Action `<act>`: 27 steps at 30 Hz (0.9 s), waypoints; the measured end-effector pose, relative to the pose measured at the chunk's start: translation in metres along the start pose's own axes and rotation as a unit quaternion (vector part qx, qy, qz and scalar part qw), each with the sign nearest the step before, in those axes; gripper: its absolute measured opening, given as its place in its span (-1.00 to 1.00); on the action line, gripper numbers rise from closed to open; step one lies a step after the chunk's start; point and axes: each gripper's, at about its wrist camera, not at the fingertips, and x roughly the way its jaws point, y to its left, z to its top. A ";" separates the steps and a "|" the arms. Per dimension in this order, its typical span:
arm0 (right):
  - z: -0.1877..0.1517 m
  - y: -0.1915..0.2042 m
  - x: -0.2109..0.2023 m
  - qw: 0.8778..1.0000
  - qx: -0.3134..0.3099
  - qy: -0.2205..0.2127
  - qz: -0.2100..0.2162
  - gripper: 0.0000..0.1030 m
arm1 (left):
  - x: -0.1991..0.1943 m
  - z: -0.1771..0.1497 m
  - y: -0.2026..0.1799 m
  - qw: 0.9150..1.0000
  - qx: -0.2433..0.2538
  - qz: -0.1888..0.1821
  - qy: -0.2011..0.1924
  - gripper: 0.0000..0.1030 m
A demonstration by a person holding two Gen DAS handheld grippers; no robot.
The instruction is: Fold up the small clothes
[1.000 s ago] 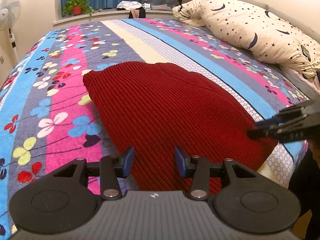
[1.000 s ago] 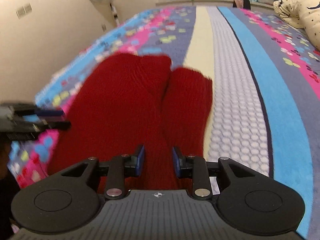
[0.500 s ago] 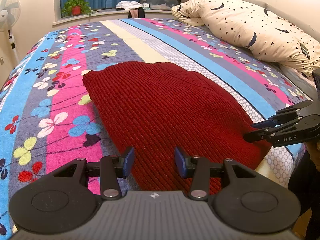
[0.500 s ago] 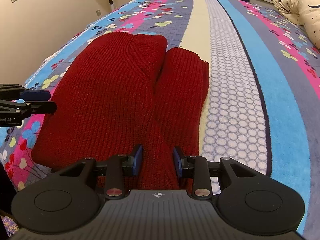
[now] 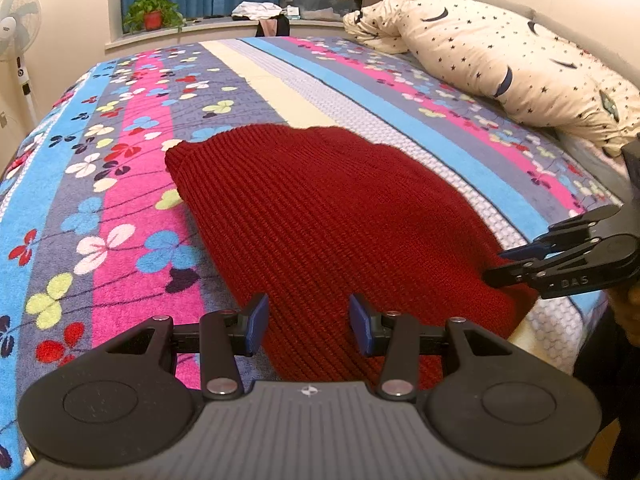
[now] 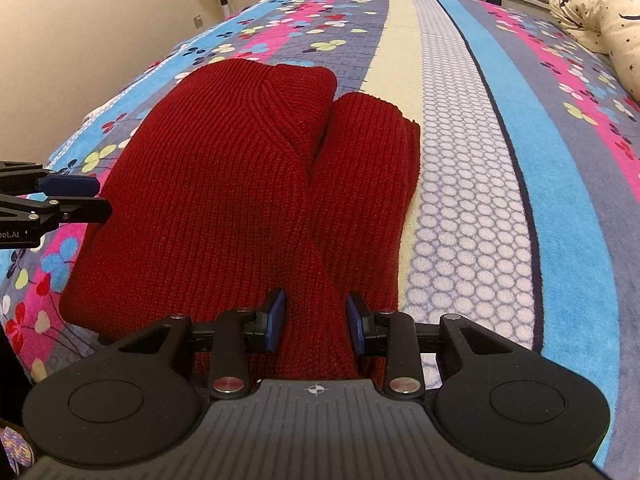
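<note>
A red knit garment (image 5: 320, 216), probably a small sweater, lies flat on the bed (image 5: 120, 184), near its front edge, on a striped flower-print blanket. In the right wrist view the garment (image 6: 208, 200) shows 1 broad body panel and, touching its right side, a narrower strip that appears to be a sleeve laid alongside; the seam between them runs toward the camera.

The left claw (image 5: 308, 326) stands with its jaws apart above the near hem, the knit visible between the blue pads with nothing pinched. The right claw (image 6: 316, 324) has its jaws set about a raised ridge of the knit at the near hem; whether the pads actually press on it cannot be told from this angle. Each claw also shows at the edge of the other's view, left (image 6: 96, 198) and right (image 5: 494, 268), at opposite sides of the garment.

Handling, as a judgement: the ribbed knit looks thick, soft and limp, light but clingy on the fleecy blanket, not slippery and not fragile. It should bunch readily, so a pinch at the 2 near hem corners, through all layers, seems the soundest hold.
</note>
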 end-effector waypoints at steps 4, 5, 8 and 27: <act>0.000 -0.005 0.002 1.000 0.012 0.007 0.009 -0.34 | -0.009 -0.001 -0.003 0.998 0.007 -0.054 -0.006 -0.05; 0.000 -0.004 0.003 1.000 0.010 0.009 0.008 -0.34 | -0.006 -0.003 -0.006 0.998 0.022 -0.062 0.005 -0.05; 0.001 -0.002 0.006 1.000 0.003 0.013 0.004 -0.34 | 0.016 -0.019 -0.021 0.993 0.087 -0.043 0.068 -0.05; 0.058 -0.110 0.040 0.963 0.254 -0.015 0.091 0.62 | 0.020 0.013 0.077 0.973 -0.219 -0.073 0.021 0.65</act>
